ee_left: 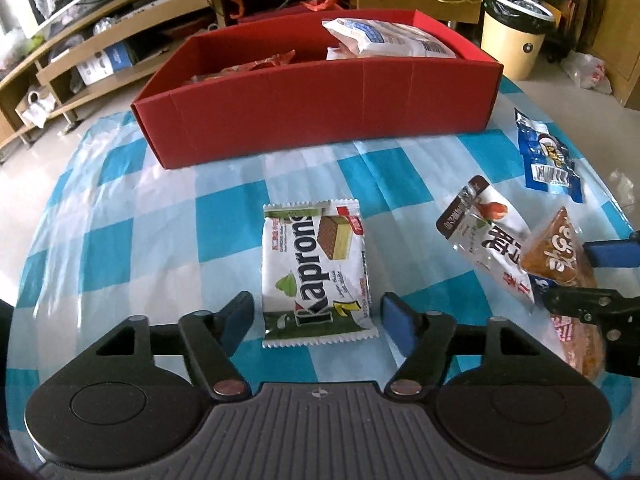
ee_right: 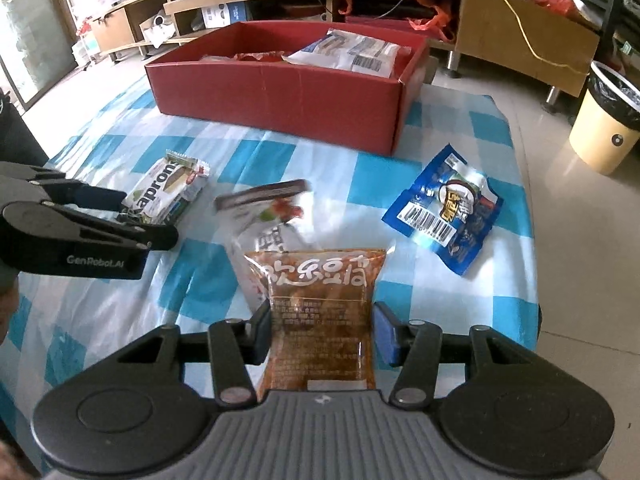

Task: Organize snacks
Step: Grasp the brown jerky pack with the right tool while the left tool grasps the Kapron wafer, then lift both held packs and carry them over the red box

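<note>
Left hand-held gripper (ee_left: 316, 312) spread open around the Kaprons wafer pack (ee_left: 316, 274), flat on the checkered surface (ee_left: 120, 220). Right hand-held gripper (ee_right: 322, 330) clamped on the orange snack pouch (ee_right: 320, 304). Red box (ee_right: 280, 96) behind, partly filled.

"Kaprons" on the wafer packet (ee_left: 318, 276), "GenRobot.AI" on the left claw (ee_right: 120, 216), orange pouch (ee_right: 320, 320) characters possibly Chinese
</note>
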Motion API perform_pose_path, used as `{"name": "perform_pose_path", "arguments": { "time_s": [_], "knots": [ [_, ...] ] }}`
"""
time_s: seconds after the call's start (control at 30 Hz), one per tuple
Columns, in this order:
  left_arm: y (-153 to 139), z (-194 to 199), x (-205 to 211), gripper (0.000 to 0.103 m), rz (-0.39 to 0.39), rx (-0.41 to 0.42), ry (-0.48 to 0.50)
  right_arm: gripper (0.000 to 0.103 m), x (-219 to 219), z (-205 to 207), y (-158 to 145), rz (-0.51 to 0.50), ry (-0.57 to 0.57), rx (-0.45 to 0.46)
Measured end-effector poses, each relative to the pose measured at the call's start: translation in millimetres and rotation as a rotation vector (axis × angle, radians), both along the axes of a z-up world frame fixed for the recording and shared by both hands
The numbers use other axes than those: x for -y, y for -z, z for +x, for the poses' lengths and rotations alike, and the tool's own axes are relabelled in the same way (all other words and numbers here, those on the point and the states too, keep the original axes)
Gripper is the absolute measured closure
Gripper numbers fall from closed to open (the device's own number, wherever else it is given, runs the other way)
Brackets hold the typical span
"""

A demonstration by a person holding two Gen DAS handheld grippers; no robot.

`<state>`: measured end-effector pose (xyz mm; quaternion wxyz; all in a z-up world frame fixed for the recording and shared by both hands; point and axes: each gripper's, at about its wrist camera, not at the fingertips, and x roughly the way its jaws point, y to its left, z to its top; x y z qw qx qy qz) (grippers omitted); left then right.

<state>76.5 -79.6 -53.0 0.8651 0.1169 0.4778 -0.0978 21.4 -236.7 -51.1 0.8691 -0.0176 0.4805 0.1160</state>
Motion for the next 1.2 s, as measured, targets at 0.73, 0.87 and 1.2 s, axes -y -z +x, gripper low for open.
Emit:
{"name": "perform_pose_path", "arguments": {
  "time_s": [0.73, 0.87, 1.2],
  "knots": [
    [-7.2, 1.0, -32.5, 0.039, -0.097, -0.045, -0.030, 0.059, 11.5, -11.3, -3.1, 0.059, 0.053, 0.015],
    [-12.4, -3.2, -35.0, 0.039, -0.120, -0.041, -0.032, 0.060, 16.2, -16.5, -10.5, 0.071, 0.063, 0.031],
    [-34.3, -10.9, -30.5, 0.039, -0.170, 0.001, -0.012, 0.060, 19.5, -15.1, -30.7, 0.081, 0.080, 0.076]
  ]
}}
